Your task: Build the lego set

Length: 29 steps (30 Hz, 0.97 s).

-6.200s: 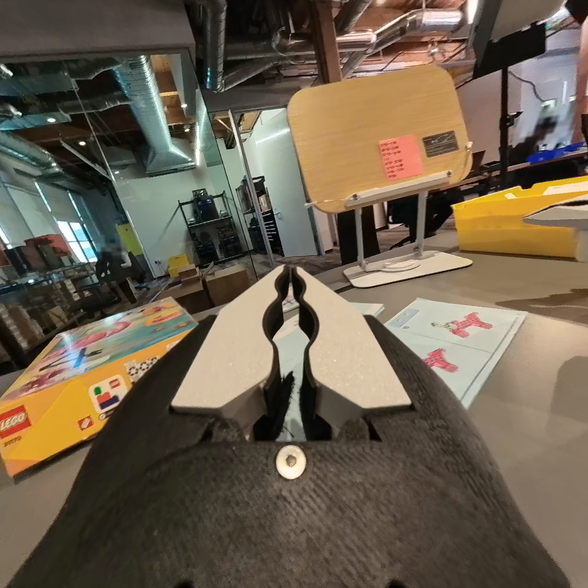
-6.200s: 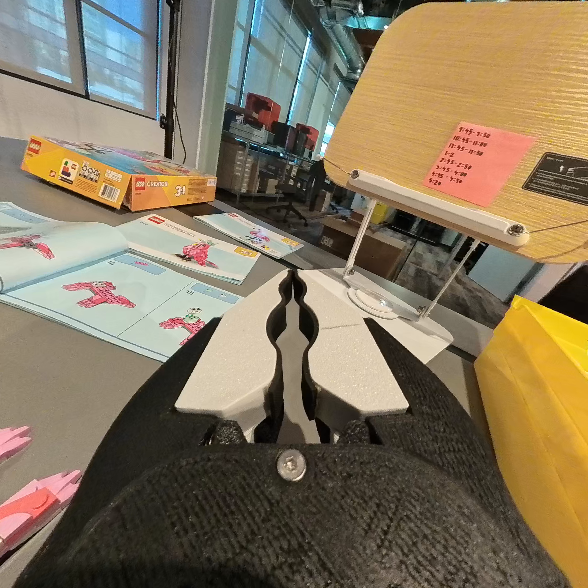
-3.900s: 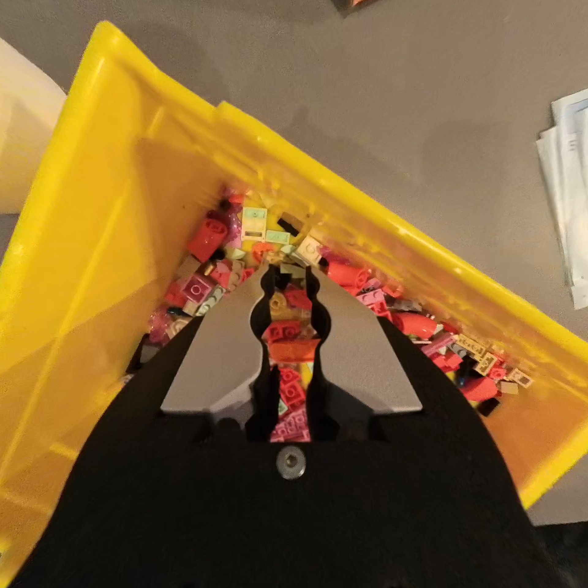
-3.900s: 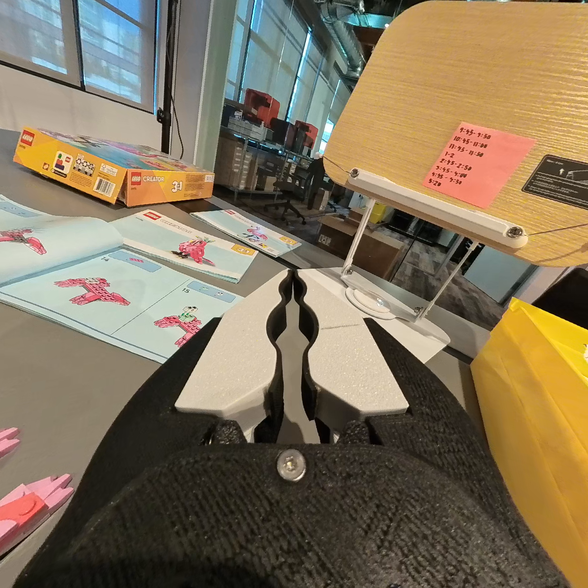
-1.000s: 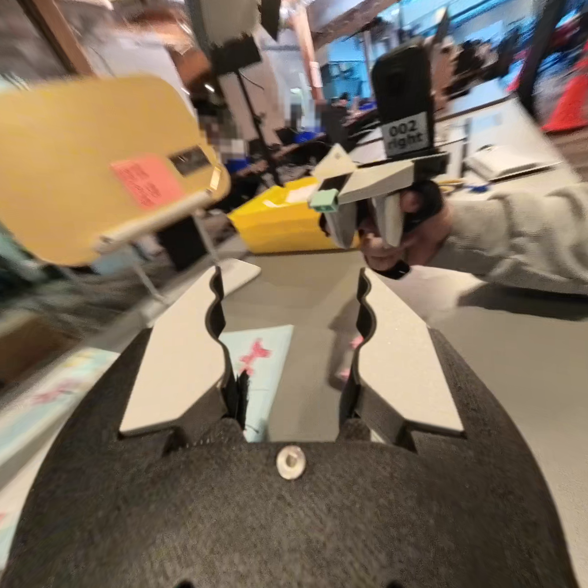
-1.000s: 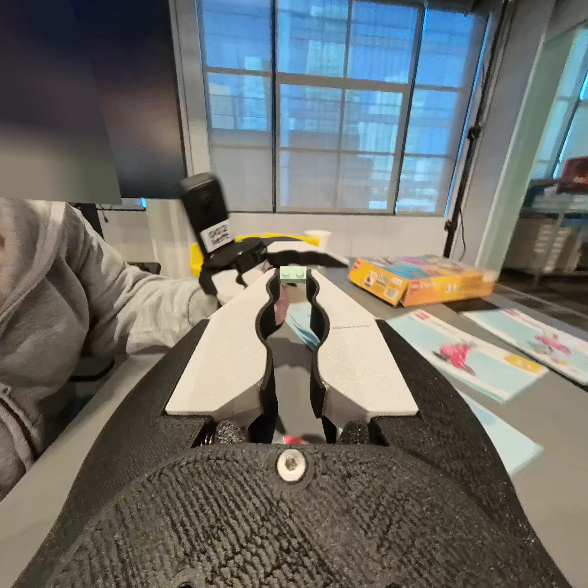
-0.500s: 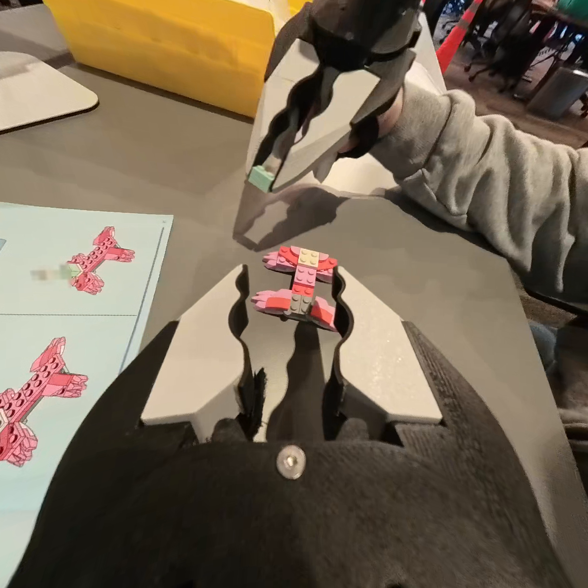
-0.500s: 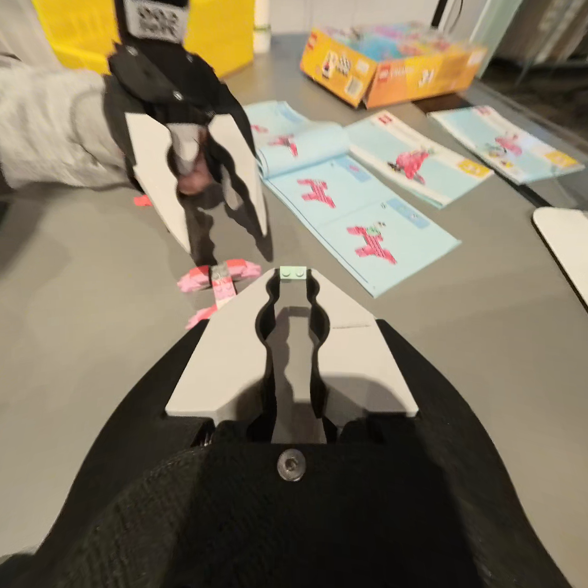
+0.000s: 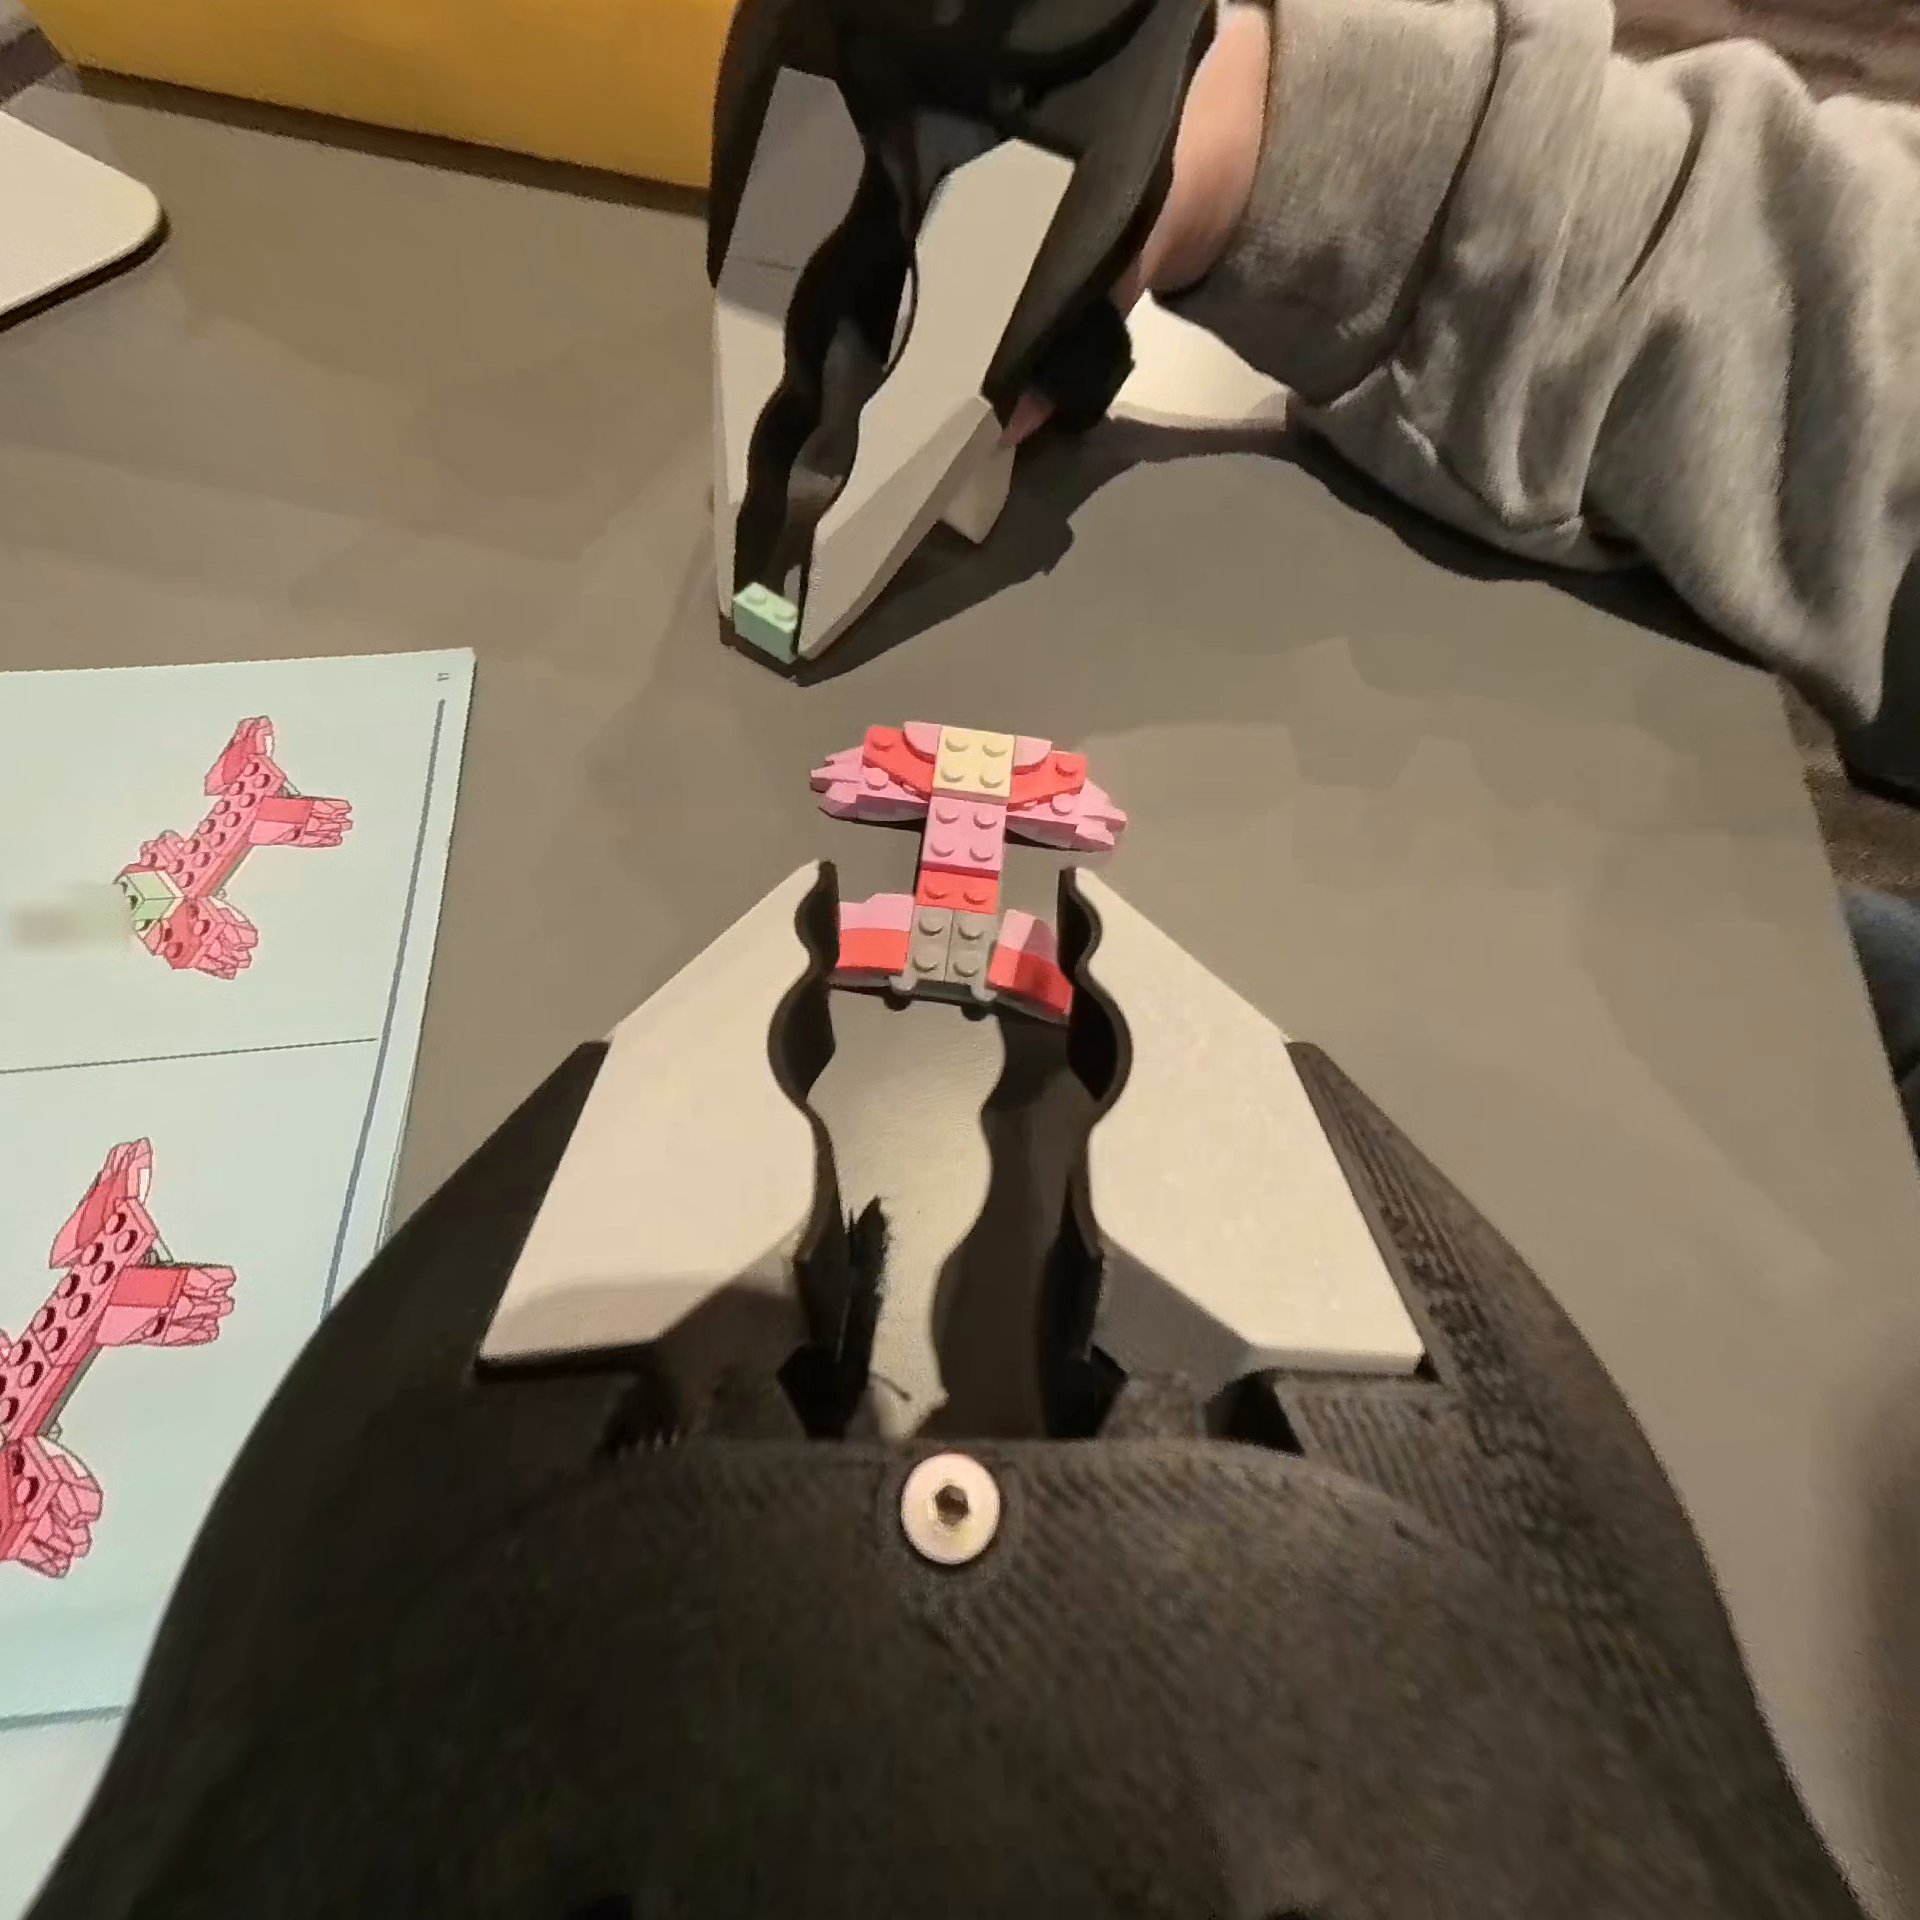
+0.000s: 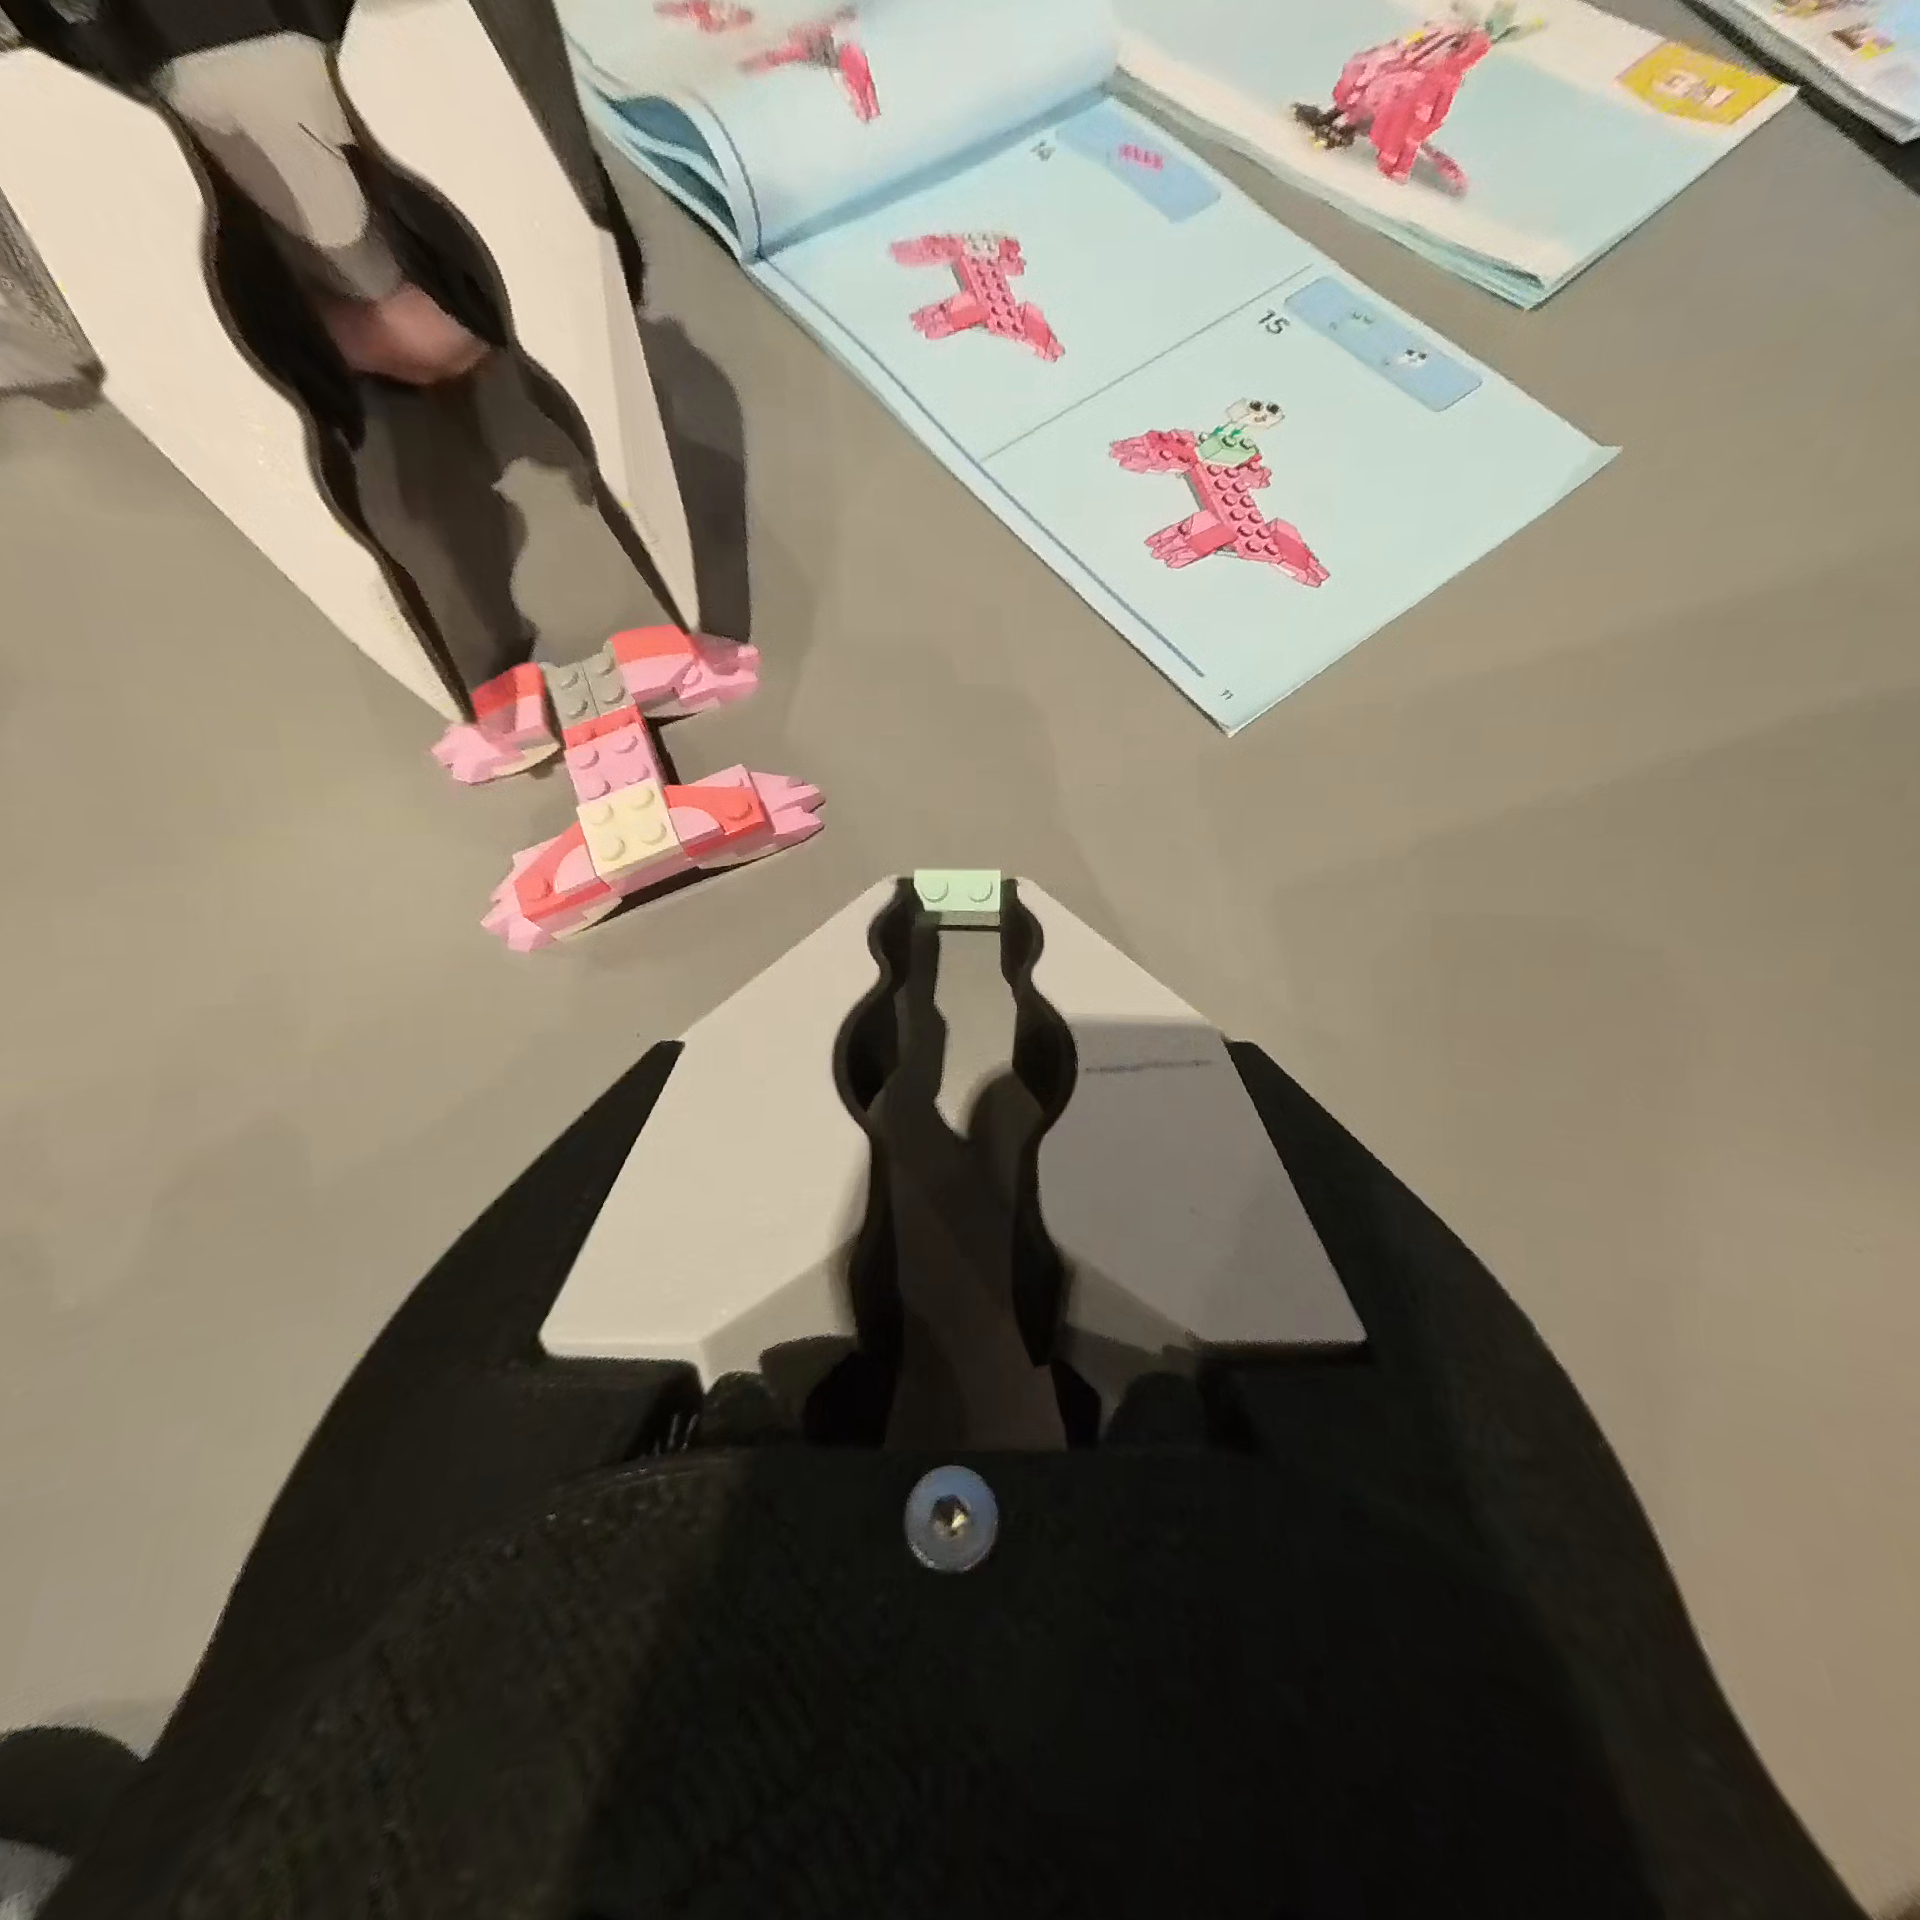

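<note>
Pinching light, rigid green brick [image 10: 957, 896] in right gripper [image 10: 957, 904] jaws; left gripper [image 9: 948, 914] jaws spread, flanking fragile pink model [image 9: 961, 831]; best gripped across grey end.

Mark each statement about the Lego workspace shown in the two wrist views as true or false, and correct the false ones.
1. The right gripper holds a small green brick at its fingertips. True.
2. The green brick is already pressed onto the pink model. False: it is held apart from the model.
3. The left gripper is shut with nothing between its fingers. False: it is open, with one end of the model between them.
4. An open instruction booklet lies on the table. True.
</note>
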Available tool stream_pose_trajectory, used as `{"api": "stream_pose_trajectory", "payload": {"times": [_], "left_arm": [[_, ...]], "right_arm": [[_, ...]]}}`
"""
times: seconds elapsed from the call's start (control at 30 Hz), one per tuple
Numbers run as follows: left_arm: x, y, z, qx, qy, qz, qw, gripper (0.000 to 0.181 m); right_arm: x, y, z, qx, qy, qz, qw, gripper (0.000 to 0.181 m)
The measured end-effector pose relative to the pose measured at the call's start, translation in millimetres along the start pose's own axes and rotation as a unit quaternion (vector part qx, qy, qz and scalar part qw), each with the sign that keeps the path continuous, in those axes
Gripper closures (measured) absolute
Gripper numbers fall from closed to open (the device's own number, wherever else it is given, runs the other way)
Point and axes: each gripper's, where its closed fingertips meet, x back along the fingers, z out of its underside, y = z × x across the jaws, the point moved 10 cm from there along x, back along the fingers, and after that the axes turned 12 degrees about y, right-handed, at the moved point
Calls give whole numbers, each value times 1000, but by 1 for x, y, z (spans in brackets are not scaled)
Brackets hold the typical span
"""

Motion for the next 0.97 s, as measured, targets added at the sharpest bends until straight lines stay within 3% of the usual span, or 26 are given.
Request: {"api": "stream_pose_trajectory", "payload": {"times": [0.33, 0.97], "left_arm": [[-4, -6, -1, -33, 13, -20, 999, 145], [13, 11, 6, 75, -51, 69, 993, 143]], "right_arm": [[-3, 0, -1, 2, 14, -4, 1000, 166], [-3, -3, -1, -14, 13, -22, 1000, 167]]}}
